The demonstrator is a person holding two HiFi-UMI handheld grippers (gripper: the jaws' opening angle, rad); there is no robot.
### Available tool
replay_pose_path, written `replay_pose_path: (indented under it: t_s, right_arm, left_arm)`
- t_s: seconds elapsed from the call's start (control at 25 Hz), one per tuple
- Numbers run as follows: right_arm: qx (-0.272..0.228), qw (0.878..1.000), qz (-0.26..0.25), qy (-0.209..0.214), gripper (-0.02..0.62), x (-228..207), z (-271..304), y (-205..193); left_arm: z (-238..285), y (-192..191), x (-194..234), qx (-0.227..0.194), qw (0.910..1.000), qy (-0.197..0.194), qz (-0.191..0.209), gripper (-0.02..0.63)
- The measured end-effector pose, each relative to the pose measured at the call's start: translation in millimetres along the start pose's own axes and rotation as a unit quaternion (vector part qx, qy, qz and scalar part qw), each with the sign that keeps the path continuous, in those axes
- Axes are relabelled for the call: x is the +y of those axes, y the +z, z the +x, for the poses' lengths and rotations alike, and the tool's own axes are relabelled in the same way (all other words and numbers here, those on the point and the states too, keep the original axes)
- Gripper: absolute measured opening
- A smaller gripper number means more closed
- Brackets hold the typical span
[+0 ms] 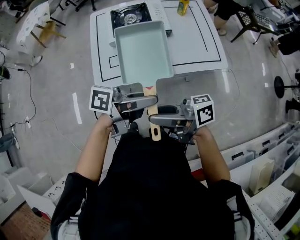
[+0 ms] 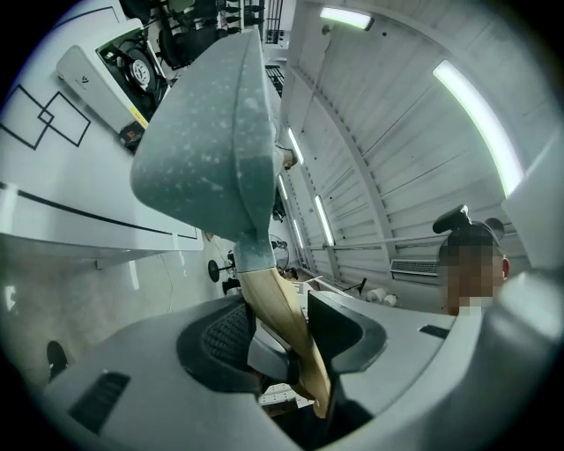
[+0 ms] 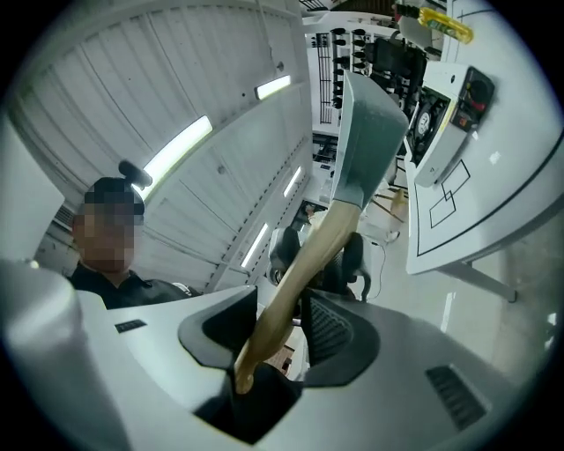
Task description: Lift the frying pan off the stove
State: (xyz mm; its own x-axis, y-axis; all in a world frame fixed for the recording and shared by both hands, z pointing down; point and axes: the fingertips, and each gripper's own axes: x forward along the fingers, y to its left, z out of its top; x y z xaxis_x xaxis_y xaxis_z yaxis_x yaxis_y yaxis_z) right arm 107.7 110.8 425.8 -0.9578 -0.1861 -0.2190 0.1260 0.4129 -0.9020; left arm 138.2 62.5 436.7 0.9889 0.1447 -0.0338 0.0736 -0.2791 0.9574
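Note:
A pale green rectangular frying pan [image 1: 143,51] hangs in the air over the near part of the white table [image 1: 201,42], clear of the black gas stove [image 1: 131,15] behind it. Its wooden handle [image 1: 153,126] points back at me. My left gripper [image 1: 151,101] is shut on the handle from the left, and my right gripper [image 1: 152,120] is shut on it from the right, slightly nearer the handle's end. In the left gripper view the pan [image 2: 207,150] rises above the jaws [image 2: 280,335], with the stove [image 2: 132,62] behind. The right gripper view shows the handle [image 3: 304,273] running between the jaws [image 3: 282,330].
A yellow bottle [image 1: 183,6] stands at the table's far side. A wooden chair [image 1: 44,26] sits on the floor at far left, and shelves with bins [image 1: 276,187] run along the lower right. Another person [image 3: 106,229] stands behind.

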Motion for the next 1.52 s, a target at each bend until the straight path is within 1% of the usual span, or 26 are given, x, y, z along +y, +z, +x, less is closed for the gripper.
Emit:
replay_pose_path:
  t_s: [0.2,0.44,0.64,0.8,1.0,1.08,1.16,1.28,1.36,1.52]
  right_arm:
    - [0.024,0.999,0.027,-0.016,0.169,-15,55,-31]
    - [0.03,0.999,0.041,-0.017,0.169,-25,68,-37]
    - [0.053,0.997,0.046,-0.026,0.169,-32,129,-68]
    - [0.062,0.997,0.045,-0.032,0.169,-36,148,-81]
    - [0.062,0.997,0.046,-0.018,0.169,-35,141,-83]
    - [0.064,0.997,0.045,-0.014,0.169,-35,129,-77]
    - [0.063,0.997,0.047,-0.01,0.17,-33,114,-65]
    - [0.049,0.997,0.051,-0.005,0.173,-29,98,-53]
    - [0.035,0.998,0.051,-0.002,0.177,-26,88,-50]
    - [0.022,0.999,0.035,-0.003,0.178,-19,74,-43]
  left_arm:
    - [-66,-27,14,-0.018,0.9995,0.008,-0.023,0.19]
    - [-85,-32,20,-0.028,0.9993,0.008,-0.023,0.195]
    - [-148,-50,7,-0.053,0.9983,-0.02,-0.014,0.195]
    - [-170,-61,10,-0.053,0.9985,-0.013,-0.011,0.196]
    - [-162,-60,5,-0.065,0.9976,-0.025,-0.006,0.196]
    - [-153,-59,10,-0.064,0.9979,-0.013,-0.007,0.196]
    - [-139,-54,19,-0.066,0.9976,0.0,-0.021,0.198]
    - [-120,-45,19,-0.078,0.9959,-0.023,-0.04,0.197]
    - [-108,-43,17,-0.071,0.9961,-0.033,-0.042,0.196]
    - [-88,-39,13,-0.046,0.9978,-0.029,-0.036,0.199]
